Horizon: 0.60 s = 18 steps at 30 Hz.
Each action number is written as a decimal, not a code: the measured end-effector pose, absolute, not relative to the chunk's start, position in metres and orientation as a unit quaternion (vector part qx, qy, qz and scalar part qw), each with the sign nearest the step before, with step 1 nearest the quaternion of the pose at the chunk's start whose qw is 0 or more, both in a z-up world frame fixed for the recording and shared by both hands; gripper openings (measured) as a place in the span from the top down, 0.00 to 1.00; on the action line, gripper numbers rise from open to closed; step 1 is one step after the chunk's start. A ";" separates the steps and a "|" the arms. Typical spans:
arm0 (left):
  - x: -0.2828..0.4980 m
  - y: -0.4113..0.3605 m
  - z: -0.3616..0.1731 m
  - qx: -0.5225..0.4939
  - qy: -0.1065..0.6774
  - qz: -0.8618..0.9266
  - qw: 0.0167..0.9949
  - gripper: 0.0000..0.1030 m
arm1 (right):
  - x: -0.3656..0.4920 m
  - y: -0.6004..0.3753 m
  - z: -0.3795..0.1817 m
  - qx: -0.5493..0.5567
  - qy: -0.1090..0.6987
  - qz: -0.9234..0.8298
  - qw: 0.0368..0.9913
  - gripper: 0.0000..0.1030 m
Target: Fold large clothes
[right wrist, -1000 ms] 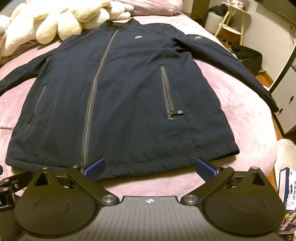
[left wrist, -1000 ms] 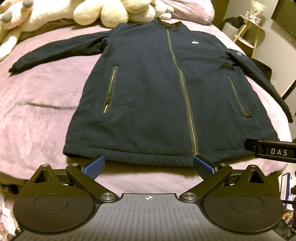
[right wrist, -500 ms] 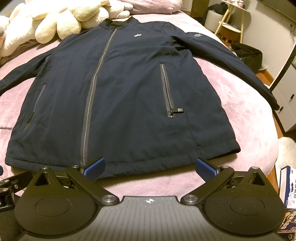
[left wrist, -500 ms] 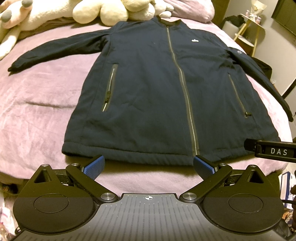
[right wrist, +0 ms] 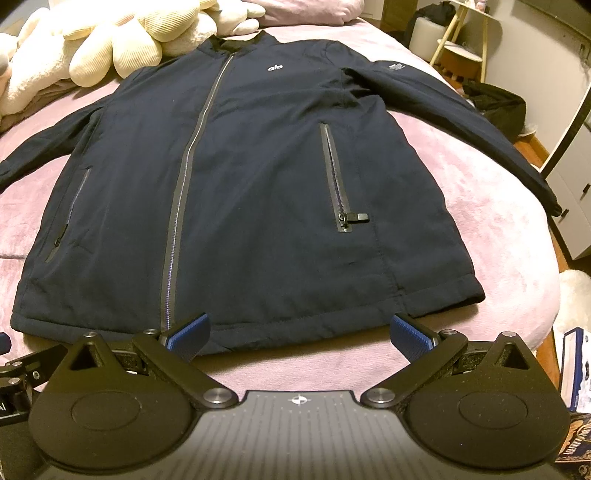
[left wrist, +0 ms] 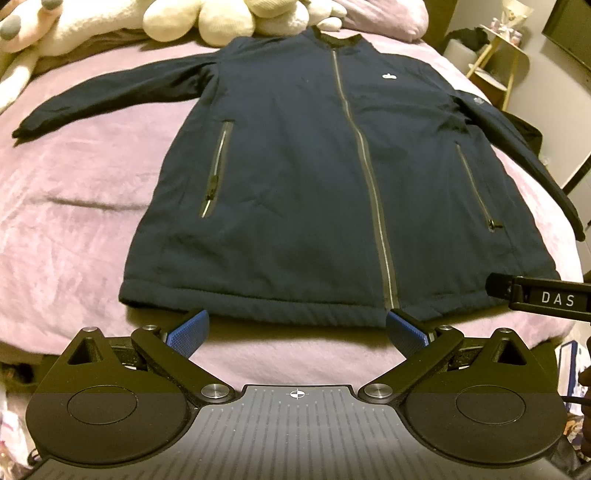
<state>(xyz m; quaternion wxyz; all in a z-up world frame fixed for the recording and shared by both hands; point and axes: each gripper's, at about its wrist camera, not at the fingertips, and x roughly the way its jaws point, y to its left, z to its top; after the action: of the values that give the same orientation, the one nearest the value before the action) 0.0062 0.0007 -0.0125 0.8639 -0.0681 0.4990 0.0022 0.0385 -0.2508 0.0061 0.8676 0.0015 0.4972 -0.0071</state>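
A dark navy zip jacket [left wrist: 295, 177] lies flat, front up, on a pink bed cover [left wrist: 74, 221], sleeves spread to both sides; it also shows in the right wrist view [right wrist: 258, 192]. My left gripper [left wrist: 297, 328] is open and empty, just short of the hem, left of the zip's lower end. My right gripper [right wrist: 299, 332] is open and empty, its fingertips at the hem on the jacket's right half. The right gripper's body [left wrist: 546, 297] shows at the right edge of the left wrist view.
Cream plush toys [left wrist: 229, 18] and a pink pillow [left wrist: 384, 14] lie at the bed's head beyond the collar. A stool and a dark bag [right wrist: 495, 107] stand to the right of the bed. A white cabinet [right wrist: 569, 199] and boxes [right wrist: 576, 362] are at the right.
Both grippers have moved slightly forward toward the hem; the jacket sits a little higher in both views. The jaws have stayed open.
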 end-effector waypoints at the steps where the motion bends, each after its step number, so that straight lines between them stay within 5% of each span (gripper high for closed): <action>1: 0.006 0.001 -0.013 -0.068 0.499 0.002 0.864 0.00 | 0.038 -0.251 0.006 0.002 0.497 -0.007 0.868 0.00; 18: 0.010 0.003 -0.017 -0.073 0.507 0.001 0.859 0.00 | 0.042 -0.253 0.002 0.010 0.504 -0.005 0.863 0.00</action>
<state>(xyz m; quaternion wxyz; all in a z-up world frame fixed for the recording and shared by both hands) 0.0103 0.0030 -0.0173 0.8592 -0.0726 0.5065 0.0007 0.0425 -0.2532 0.0023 0.8634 0.0098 0.5044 -0.0052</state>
